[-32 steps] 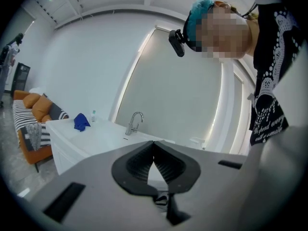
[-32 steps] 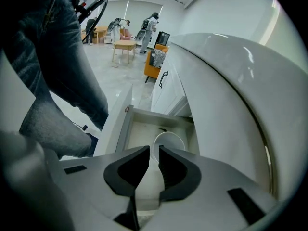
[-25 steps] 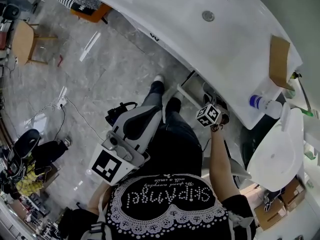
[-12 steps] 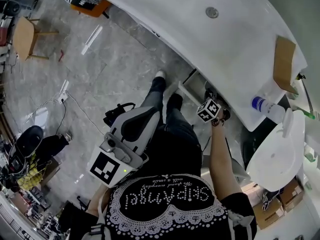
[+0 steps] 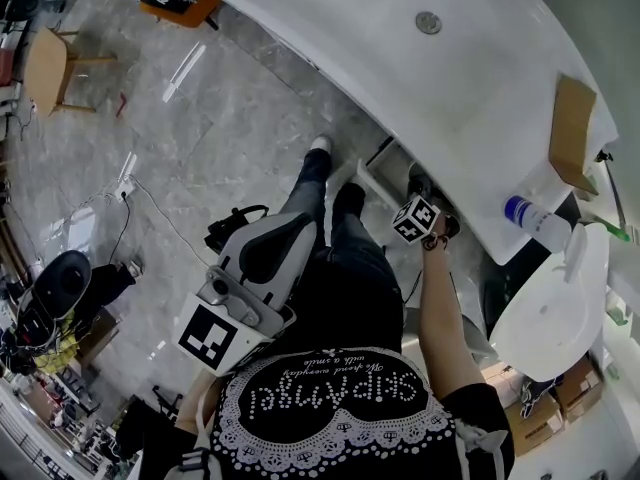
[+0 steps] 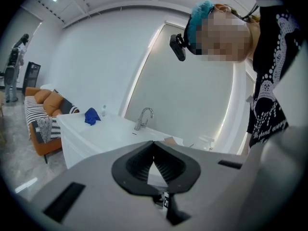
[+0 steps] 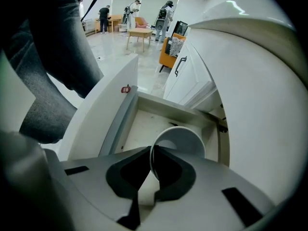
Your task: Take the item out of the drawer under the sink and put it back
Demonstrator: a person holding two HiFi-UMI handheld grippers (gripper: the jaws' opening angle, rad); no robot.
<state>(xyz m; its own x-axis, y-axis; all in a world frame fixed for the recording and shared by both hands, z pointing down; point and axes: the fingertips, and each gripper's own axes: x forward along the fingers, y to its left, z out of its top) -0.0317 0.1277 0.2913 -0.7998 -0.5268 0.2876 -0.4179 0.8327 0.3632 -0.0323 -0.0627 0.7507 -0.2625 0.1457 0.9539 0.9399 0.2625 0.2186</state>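
Jaws of right gripper have just been closing, now pinch side wall of white cup. Cup sits inside open drawer under sink. Left gripper closed, empty, held away from drawer. Judgement: grasp made; lift-out and return both pending.

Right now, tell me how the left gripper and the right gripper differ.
The right gripper, whose jaws have just been closing, pinches the rim of the white cup in the open drawer; the left gripper is shut on nothing. The right gripper points steeply down; the left gripper points roughly level. Both are closed.
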